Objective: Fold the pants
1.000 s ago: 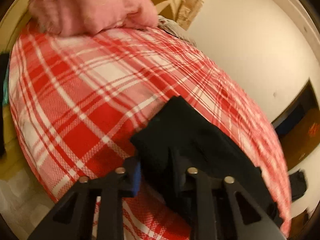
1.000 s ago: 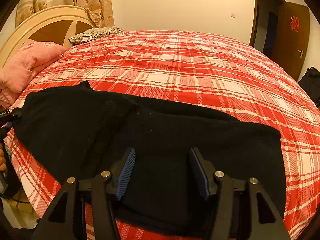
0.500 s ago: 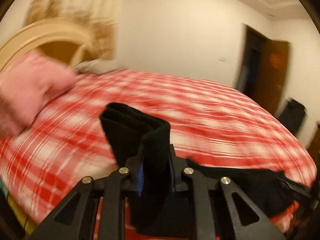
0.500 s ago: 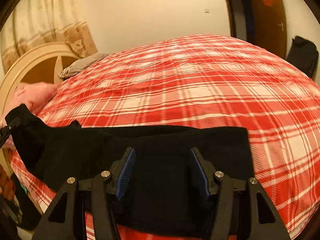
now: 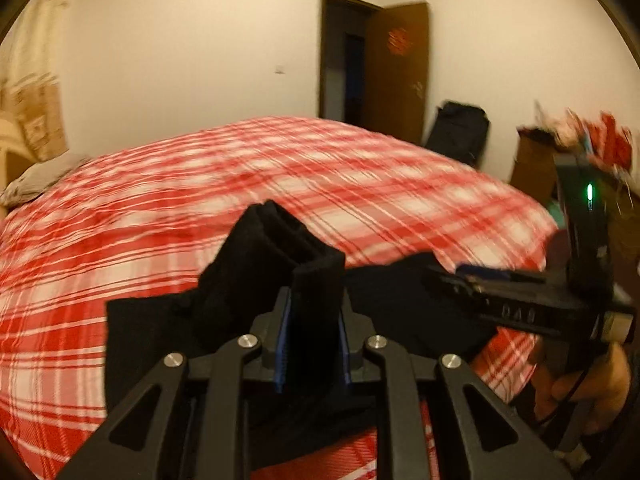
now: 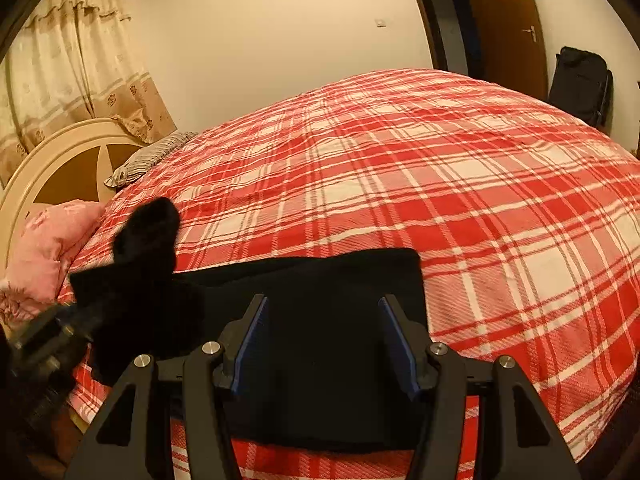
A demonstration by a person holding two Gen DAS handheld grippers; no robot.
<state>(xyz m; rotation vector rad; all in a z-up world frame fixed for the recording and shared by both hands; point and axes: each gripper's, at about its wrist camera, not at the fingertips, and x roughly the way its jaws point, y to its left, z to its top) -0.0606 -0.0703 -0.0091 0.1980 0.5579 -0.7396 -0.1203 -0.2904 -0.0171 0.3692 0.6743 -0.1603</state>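
Note:
The black pants (image 6: 340, 280) lie along the near edge of the red plaid bed (image 6: 440, 168). My left gripper (image 5: 314, 312) is shut on one end of them, and that folded end (image 5: 288, 248) stands up between its pads, lifted above the rest of the cloth. In the right wrist view the lifted end (image 6: 148, 232) hangs at the left with the left gripper (image 6: 60, 332) blurred below it. My right gripper (image 6: 326, 336) is open and hovers over the flat part of the pants, nothing between its fingers. In the left wrist view the right gripper (image 5: 480, 284) shows at the right, held by a hand (image 5: 580, 376).
A pink blanket (image 6: 48, 248), a striped pillow (image 6: 148, 156) and the cream headboard (image 6: 60, 152) are at the bed's left end. A brown door (image 6: 500, 20) and a black bag (image 6: 580, 80) stand beyond the bed. A cardboard box (image 5: 532, 160) sits at its right.
My left gripper has lifted its end of the pants and swung it right, toward the right gripper, doubling the cloth over. The right gripper has stayed open over the pants.

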